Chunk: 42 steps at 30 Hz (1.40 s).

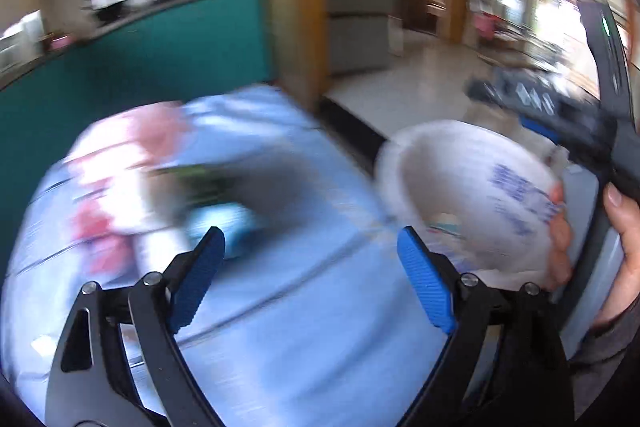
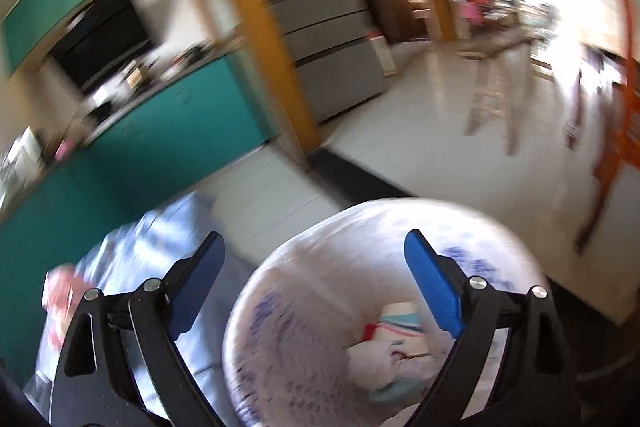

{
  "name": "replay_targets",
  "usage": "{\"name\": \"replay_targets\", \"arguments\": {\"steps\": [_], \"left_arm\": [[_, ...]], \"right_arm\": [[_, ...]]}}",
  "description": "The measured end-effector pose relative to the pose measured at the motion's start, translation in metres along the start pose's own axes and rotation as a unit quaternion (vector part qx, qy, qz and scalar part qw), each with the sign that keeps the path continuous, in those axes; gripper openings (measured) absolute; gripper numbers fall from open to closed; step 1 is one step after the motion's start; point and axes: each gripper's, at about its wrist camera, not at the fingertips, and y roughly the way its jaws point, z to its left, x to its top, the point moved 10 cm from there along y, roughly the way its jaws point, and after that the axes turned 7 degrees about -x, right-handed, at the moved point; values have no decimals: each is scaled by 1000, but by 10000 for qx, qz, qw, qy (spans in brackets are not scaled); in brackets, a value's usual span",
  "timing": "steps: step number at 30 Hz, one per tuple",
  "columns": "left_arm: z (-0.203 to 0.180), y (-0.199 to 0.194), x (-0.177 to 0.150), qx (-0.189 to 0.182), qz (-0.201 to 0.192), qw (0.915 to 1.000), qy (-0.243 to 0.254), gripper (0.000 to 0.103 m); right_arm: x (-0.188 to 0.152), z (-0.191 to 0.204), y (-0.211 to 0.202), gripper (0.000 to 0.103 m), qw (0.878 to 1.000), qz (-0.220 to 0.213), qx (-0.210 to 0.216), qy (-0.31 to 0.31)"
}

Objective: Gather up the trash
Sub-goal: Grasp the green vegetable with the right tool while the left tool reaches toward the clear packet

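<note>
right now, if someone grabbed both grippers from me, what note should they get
Left gripper: jaws wide open, nothing between the blue pads, over the light blue plastic-covered surface.
Right gripper: jaws wide open, empty, above the white plastic bag with blue print.
A bare hand shows beside that bag in the left wrist view.
Done: the bag already holds crumpled white and teal wrappers.
Left: a blurred pink and white item lies on the blue surface; whether it is trash I cannot tell. The bag's mouth is open.
</note>
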Motion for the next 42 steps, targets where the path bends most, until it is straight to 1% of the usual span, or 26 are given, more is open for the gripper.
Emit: {"name": "replay_targets", "arguments": {"steps": [2,4,6,7,8,9,10,11,14,15,16,18,19,22,24,27,29,33,35,37,40,42], "left_arm": [[41,-16,-7,325,-45,9988,-360,91],[81,-30,-16,606,0,9955,-736,91],[109,-39,-25,741,70,9924,-981,91],[122,-42,-29,830,117,9906,-1077,91],[133,-44,-33,941,159,9887,-1160,92],[141,-44,-37,1023,210,9870,-1225,92],[147,-45,-43,1090,289,9849,-1315,92],[154,-48,-49,1080,337,9838,-1391,92],[163,-54,-62,1077,379,9825,-1472,92],[166,-56,-64,1112,374,9822,-1470,92],[167,-59,-65,1125,370,9819,-1478,92],[173,-62,-68,1148,358,9810,-1522,92],[175,-64,-69,1168,342,9804,-1547,92],[179,-69,-71,1202,278,9789,-1626,92],[179,-71,-71,1208,259,9783,-1665,92],[178,-73,-72,1202,271,9776,-1706,92],[179,-74,-73,1210,270,9775,-1705,92],[185,-79,-79,1272,272,9760,-1748,92],[189,-79,-82,1301,286,9746,-1799,92],[193,-78,-85,1327,284,9731,-1865,92],[193,-77,-86,1313,269,9720,-1931,92],[190,-77,-86,1287,271,9727,-1914,92]], "right_arm": [[-12,33,4,89,9982,192,313,-472],[-24,74,6,89,9928,398,716,-871],[-35,115,4,89,9855,514,1078,-1208],[-43,143,1,89,9782,571,1356,-1467],[-48,158,-2,89,9740,597,1504,-1584],[-56,179,-3,89,9679,659,1687,-1741],[-60,190,-4,89,9649,700,1766,-1812],[-65,204,-2,89,9614,746,1868,-1875],[-74,229,7,89,9567,918,1982,-1924],[-77,236,9,87,9550,999,2030,-1916],[-80,238,10,85,9538,1091,2039,-1920],[-88,241,11,72,9490,1272,2083,-1996],[-92,242,8,68,9468,1315,2103,-2050],[-98,240,4,46,9422,1384,2176,-2141],[-99,233,-3,19,9404,1371,2244,-2155],[-100,229,-6,7,9377,1350,2284,-2244],[-102,223,-17,5,9319,1342,2475,-2287],[-101,207,-40,5,9195,1222,2865,-2398],[-103,199,-47,5,9142,1214,2972,-2474],[-107,193,-47,5,9119,1270,2955,-2551],[-112,188,-38,7,9174,1341,2667,-2633],[-113,189,-32,19,9218,1326,2483,-2665]]}}
